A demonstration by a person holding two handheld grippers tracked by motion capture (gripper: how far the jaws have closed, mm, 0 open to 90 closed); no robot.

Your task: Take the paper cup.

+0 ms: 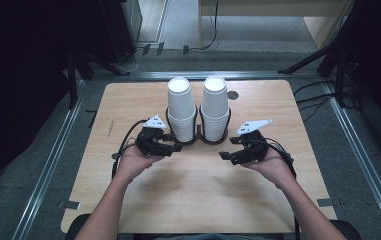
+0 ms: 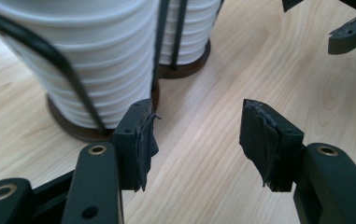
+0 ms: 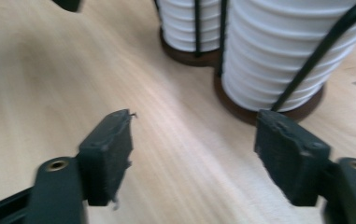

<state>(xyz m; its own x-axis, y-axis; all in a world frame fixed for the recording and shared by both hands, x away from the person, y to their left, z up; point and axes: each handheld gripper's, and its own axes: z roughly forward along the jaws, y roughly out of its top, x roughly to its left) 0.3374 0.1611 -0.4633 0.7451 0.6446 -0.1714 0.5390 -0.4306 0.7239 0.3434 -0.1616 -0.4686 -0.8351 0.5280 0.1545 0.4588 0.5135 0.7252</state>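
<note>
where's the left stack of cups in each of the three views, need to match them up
High view: the left stack of cups stands centre, just left of the right stack.
Left gripper view: it fills the upper left, beside the left jaw.
Right gripper view: it is the farther stack, top centre.
Shared landmark: the dark wire holder with round bases, on the wooden table.

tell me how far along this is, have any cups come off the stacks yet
Nothing looks done: no loose cup lies on the table; both stacks, left cup stack and right cup stack, sit in the wire holder. In hand: nothing; left gripper and right gripper are open before it. All handling is left.
</note>
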